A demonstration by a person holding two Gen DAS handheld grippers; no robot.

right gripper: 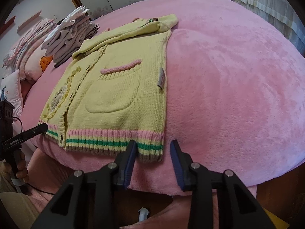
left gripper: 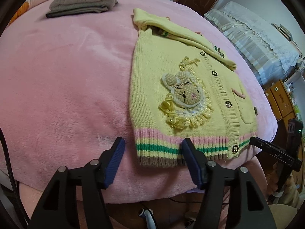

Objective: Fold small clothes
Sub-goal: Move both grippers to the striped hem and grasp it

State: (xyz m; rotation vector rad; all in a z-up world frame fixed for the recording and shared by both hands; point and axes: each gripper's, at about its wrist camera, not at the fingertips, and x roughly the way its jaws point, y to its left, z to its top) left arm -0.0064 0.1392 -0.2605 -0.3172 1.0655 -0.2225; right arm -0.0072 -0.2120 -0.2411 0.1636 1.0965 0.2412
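A small yellow cardigan lies flat on the bed, on a pink fleece blanket, with its striped hem toward the near edge. That placing looks deliberate: both bottom corners are within reach, so the hem can be lifted and carried up toward the collar for the next fold. The sleeves already seem tucked across the top, though the far end is hard to read.

The left gripper stands spread around the hem's left corner, one pad on the bare blanket and the other over the ribbing, not yet pinching as far as I can tell. The right gripper straddles the right corner the same way, jaws apart, with the corner between the pads.

The cardigan is chunky ribbed knit, soft and thick, banded in pink, green and brown at the hem. A padded rabbit patch with frilly trim bulges from one front panel; a pocket with a pink rolled edge sits on the other. That lumpy patch will likely keep the fold from lying flat. Folded clothes are stacked farther back.
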